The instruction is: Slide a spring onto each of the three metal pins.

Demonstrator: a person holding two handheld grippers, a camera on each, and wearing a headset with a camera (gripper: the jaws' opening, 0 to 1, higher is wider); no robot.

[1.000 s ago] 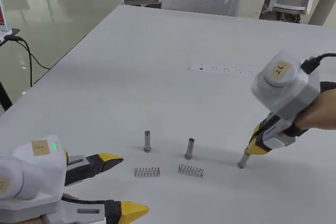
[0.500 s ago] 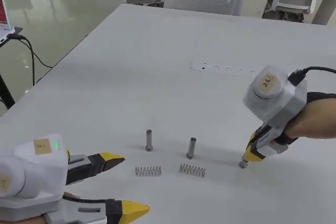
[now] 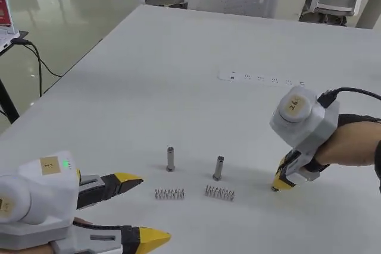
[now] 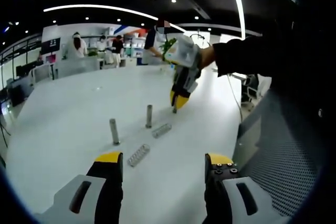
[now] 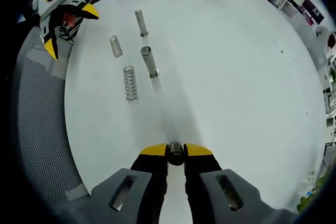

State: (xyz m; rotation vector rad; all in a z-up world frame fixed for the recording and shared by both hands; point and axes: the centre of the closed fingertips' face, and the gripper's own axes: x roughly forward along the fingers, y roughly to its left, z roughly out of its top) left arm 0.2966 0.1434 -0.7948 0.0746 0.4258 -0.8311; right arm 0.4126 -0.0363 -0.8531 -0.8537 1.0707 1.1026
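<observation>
In the head view the right claw [image 3: 280,184] is pointing tip-down at the white surface [image 3: 178,87], to the right of two upright grey metal pins [image 3: 218,168] with two steel coil springs [image 3: 219,193] lying beside them; in the left gripper view the left claw [image 4: 163,161] is gaping empty toward them; in the right gripper view the jaws are pinching a third coil spring [image 5: 176,151].

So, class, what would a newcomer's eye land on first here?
The right gripper is tip-down on the white table, its fingers pinching a spring. To its left stand two bare metal pins, with two loose springs lying just in front. The left gripper hovers open, low in the head view.
</observation>
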